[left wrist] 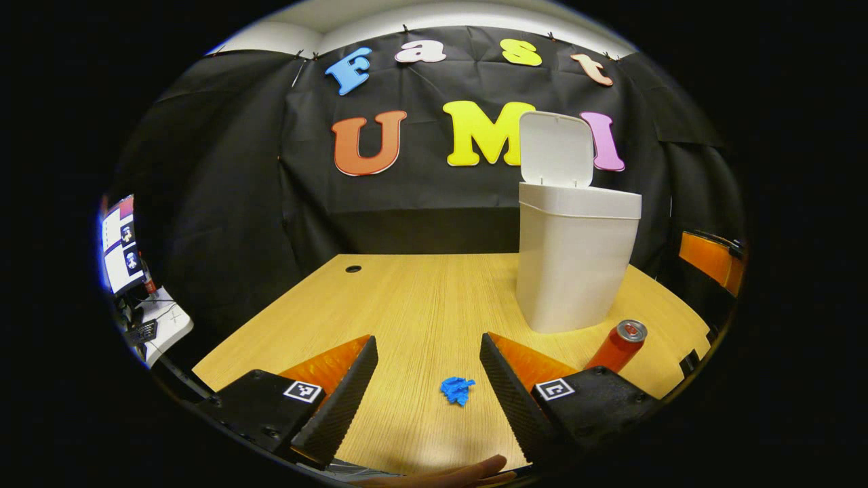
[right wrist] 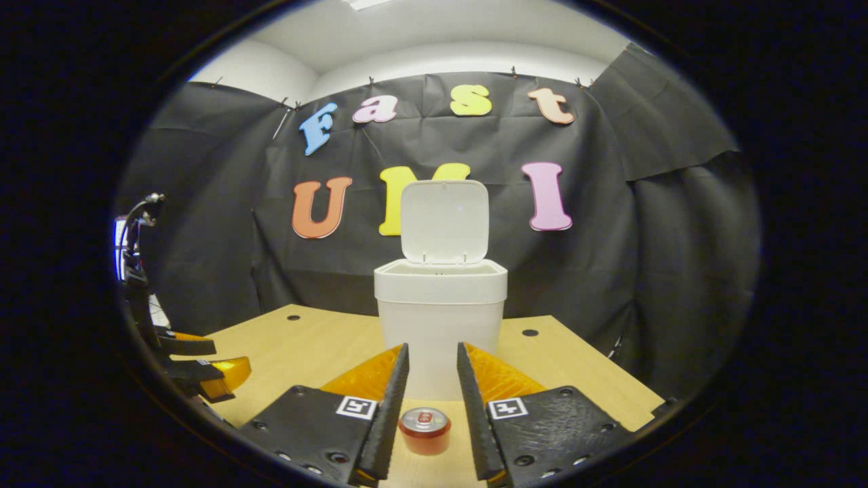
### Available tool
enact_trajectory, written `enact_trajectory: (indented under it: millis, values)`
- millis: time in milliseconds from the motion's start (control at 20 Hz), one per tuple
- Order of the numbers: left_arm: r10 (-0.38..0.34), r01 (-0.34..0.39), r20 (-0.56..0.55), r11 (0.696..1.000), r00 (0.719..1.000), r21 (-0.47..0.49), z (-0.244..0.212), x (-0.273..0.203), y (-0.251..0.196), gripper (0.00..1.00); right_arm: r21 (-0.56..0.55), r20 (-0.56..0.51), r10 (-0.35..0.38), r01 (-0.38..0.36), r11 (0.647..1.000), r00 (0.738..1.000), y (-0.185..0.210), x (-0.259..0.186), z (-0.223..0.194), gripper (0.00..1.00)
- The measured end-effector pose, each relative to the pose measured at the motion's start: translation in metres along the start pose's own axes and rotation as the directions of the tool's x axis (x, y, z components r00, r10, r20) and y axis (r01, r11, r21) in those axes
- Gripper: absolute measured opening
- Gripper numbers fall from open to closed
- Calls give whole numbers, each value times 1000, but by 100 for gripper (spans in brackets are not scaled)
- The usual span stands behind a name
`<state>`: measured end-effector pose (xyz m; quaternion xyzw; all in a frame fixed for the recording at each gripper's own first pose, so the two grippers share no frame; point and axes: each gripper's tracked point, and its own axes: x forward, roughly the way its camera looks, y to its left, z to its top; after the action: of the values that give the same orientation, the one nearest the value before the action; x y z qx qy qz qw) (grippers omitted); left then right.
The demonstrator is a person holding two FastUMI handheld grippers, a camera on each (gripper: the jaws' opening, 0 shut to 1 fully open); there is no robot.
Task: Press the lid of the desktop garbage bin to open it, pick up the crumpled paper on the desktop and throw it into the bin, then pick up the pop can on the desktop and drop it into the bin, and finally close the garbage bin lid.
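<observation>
Right gripper view: right gripper (right wrist: 432, 407) spread astride upright red pop can (right wrist: 424, 430), apparently not touching; left gripper (left wrist: 428, 379) spread over small blue crumpled paper (left wrist: 458, 390); risks toppling can.

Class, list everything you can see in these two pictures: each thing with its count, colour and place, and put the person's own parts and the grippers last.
bin: one, white, upright at the far right of the table.
lid: one, white, standing open at the bin's back edge.
crumpled paper: one, blue, on the table between the left gripper's fingers, untouched.
can: one, red with a silver top, in front of the bin.
table: one, light wood, with small dark holes near the far edge.
screen: one, lit, off to the left.
hand: one, at the bottom edge of the left gripper view.
left gripper: one, open above the paper.
right gripper: one, open, fingers either side of the can, not pressing it.
</observation>
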<state>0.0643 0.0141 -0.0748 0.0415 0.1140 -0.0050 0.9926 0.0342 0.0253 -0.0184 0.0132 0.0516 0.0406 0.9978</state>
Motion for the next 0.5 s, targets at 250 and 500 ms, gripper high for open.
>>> enact_trajectory:
  millis: [250, 500]
  values:
    - [-31, 31, -129, 1000, 991, -4, -35, 20, -3, 98, 7, -8, -14, 14, 1000, 1000, -15, -8, -11, 96]
    - [-77, 76, -193, 997, 978, -12, -56, 30, -17, 97, -1, -9, -11, 11, 1000, 1000, -13, -12, -19, 96]
